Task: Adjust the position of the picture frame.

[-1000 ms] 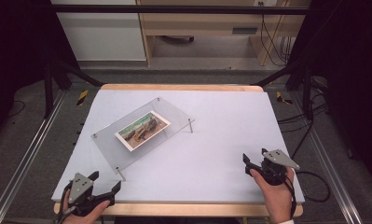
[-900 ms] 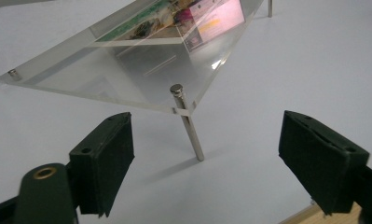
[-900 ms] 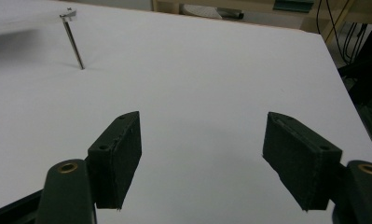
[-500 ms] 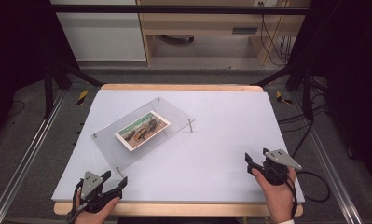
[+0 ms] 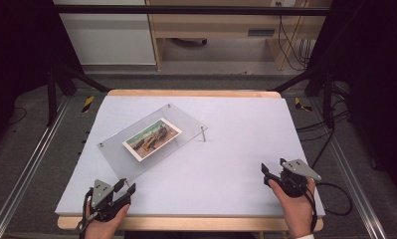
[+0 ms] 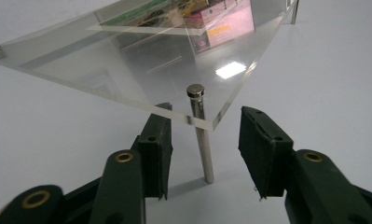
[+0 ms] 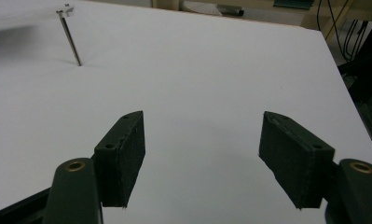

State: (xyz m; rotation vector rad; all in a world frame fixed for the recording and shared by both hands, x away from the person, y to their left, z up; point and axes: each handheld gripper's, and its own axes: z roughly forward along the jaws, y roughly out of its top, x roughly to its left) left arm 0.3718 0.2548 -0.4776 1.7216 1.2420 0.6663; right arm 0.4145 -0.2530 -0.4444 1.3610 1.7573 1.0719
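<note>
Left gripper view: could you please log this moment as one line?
left gripper: open, jaws just closing around thin metal leg, not touching | clear acrylic plate: standing | right gripper: open, empty

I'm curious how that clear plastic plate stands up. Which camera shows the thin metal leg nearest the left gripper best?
The left gripper view: the thin metal leg stands close up between the open left gripper, from cap to foot under the clear plastic plate. The high view shows it as a tiny post. The right gripper view shows another leg far off.

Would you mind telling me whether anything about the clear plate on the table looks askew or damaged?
Slightly askew: the clear plate sits turned at an angle to the table edges on thin metal legs. No cracks or spills are visible, and the picture card lies flat on it.
</note>
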